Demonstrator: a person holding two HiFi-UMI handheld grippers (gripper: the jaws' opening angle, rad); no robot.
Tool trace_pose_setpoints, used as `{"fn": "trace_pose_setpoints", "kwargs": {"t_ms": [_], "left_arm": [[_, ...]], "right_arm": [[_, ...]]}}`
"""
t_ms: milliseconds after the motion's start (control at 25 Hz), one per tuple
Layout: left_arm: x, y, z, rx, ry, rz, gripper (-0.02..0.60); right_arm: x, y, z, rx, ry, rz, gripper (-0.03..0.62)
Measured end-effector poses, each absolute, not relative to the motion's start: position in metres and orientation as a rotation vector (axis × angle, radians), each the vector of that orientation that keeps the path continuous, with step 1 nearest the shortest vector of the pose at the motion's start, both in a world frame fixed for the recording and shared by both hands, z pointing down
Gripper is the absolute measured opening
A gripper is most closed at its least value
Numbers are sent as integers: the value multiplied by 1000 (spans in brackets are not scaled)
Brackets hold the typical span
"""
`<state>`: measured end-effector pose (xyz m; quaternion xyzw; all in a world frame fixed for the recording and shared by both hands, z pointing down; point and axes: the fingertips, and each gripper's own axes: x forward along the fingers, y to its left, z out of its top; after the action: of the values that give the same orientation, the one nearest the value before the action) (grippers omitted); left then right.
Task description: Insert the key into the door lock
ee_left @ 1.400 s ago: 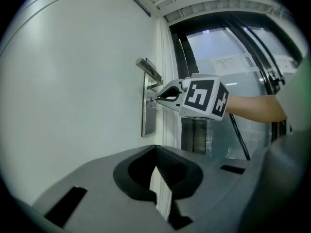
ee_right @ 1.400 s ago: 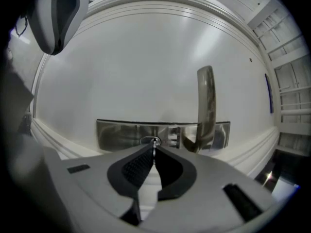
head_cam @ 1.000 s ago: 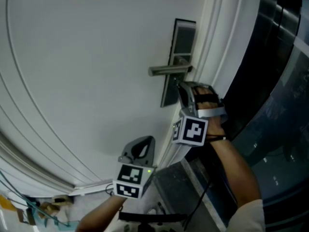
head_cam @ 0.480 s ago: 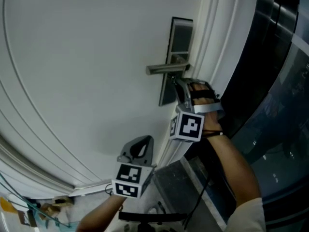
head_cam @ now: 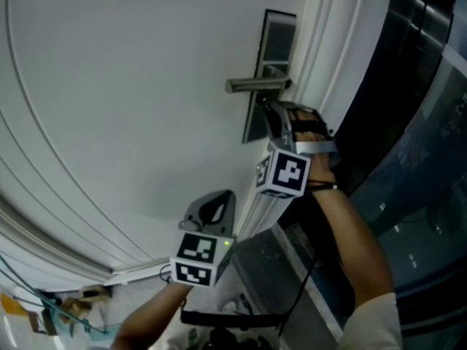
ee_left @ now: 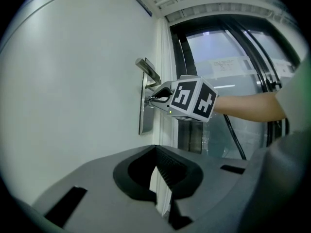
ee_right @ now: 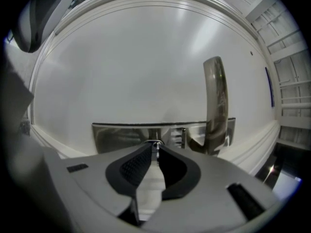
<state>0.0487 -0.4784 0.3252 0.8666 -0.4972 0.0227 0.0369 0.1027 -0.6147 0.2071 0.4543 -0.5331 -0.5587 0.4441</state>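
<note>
A steel lock plate (head_cam: 271, 53) with a lever handle (head_cam: 254, 85) is set in the white door (head_cam: 131, 100). My right gripper (head_cam: 268, 117) sits just under the handle, tips against the plate. In the right gripper view it (ee_right: 154, 149) is shut on the thin metal key (ee_right: 156, 142), whose tip meets the lock plate (ee_right: 116, 135) beside the handle (ee_right: 216, 101). How deep the key sits is hidden. My left gripper (head_cam: 222, 195) hangs lower, away from the lock, its jaws (ee_left: 156, 149) shut on nothing. Its view shows the right gripper (ee_left: 153, 99) at the plate (ee_left: 145, 115).
The white door frame (head_cam: 328, 42) runs along the lock's right side, with dark glass (head_cam: 423, 137) beyond it. A person's arm (head_cam: 343, 232) reaches up to the right gripper. Cables and clutter (head_cam: 51, 312) lie at the lower left.
The head view has shifted slightly. The right gripper stays at the lock plate under the handle, and the left gripper has barely moved.
</note>
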Motion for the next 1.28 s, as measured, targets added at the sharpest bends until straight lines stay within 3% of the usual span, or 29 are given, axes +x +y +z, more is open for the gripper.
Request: {"fn": "trace_pose_setpoints", "kwargs": {"t_ms": [600, 1280], "left_arm": [[38, -453, 331, 2688, -1449, 44, 3], [17, -399, 341, 2769, -1277, 46, 3]], "right_arm": [[105, -565, 209, 1341, -1532, -1229, 40], [70, -436, 274, 1539, -1837, -868, 21]]}}
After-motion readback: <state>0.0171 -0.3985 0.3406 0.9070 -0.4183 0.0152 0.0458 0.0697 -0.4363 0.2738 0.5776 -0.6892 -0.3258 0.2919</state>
